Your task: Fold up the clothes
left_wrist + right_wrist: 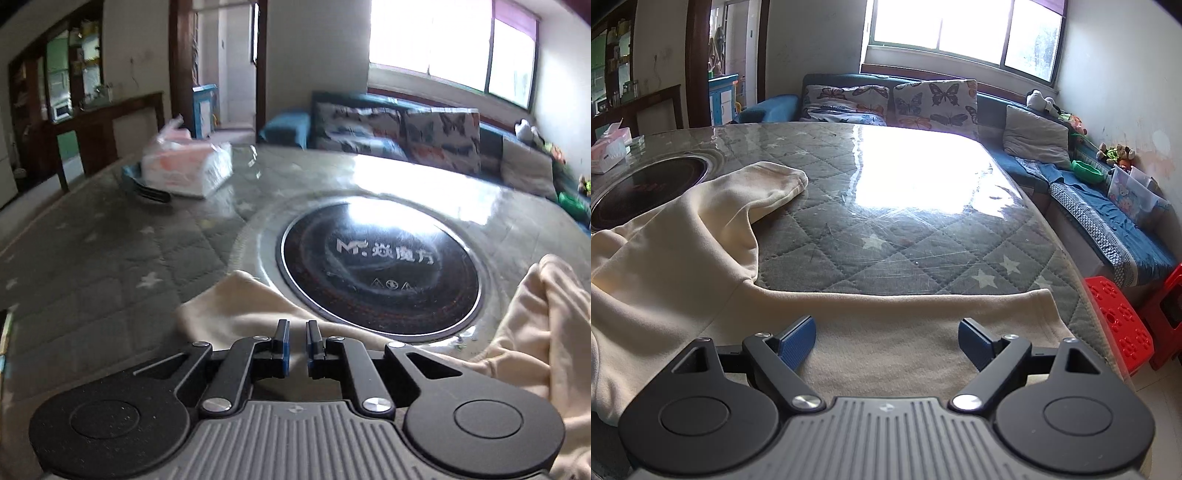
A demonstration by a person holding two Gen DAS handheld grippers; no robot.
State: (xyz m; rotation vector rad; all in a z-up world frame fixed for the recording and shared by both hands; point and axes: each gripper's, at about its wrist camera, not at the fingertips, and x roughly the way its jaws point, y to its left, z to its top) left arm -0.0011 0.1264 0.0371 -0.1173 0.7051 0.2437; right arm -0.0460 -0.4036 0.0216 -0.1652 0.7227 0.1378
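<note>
A home living room is shown: a blue sofa (pixel 871 83) with butterfly-print cushions (pixel 934 101) under the window (pixel 960 33) at upper centre, stuffed toys (pixel 1115 152) at right, a wooden cabinet (pixel 55 96) at upper left.

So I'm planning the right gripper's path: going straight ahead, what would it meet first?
Probably the cream garment lying just beyond the open right gripper; past its hem is bare table. Height above the cloth is unclear.
</note>
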